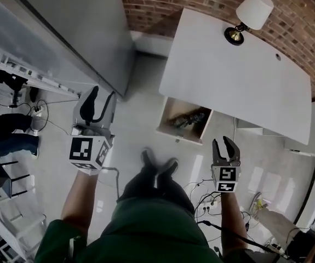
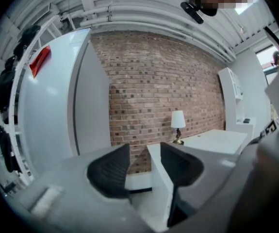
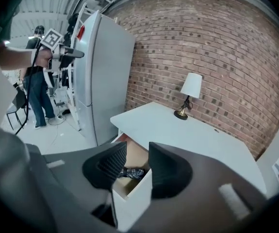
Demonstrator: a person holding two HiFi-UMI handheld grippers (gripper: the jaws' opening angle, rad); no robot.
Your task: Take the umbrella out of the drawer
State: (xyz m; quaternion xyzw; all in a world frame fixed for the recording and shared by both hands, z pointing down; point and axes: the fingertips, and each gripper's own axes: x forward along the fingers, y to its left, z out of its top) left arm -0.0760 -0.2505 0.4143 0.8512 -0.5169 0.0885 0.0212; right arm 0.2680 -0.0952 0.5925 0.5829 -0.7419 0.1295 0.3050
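A folded dark patterned umbrella (image 1: 187,119) lies in the pulled-out drawer (image 1: 168,129) of the white desk (image 1: 239,75); in the right gripper view the umbrella (image 3: 132,172) shows between the jaws, inside the drawer (image 3: 132,198). My right gripper (image 1: 225,145) hangs open and empty just short of the drawer's front right corner. My left gripper (image 1: 101,101) is open and empty too, well left of the drawer, over the floor. In the left gripper view the left gripper (image 2: 144,165) points at the desk's end and the brick wall.
A table lamp (image 1: 247,15) stands at the desk's far edge. A tall grey cabinet (image 1: 69,32) rises at the left. The person's feet (image 1: 157,163) are on the floor before the drawer. Cables (image 1: 212,199) trail on the floor at right. Another person (image 3: 35,81) stands far left.
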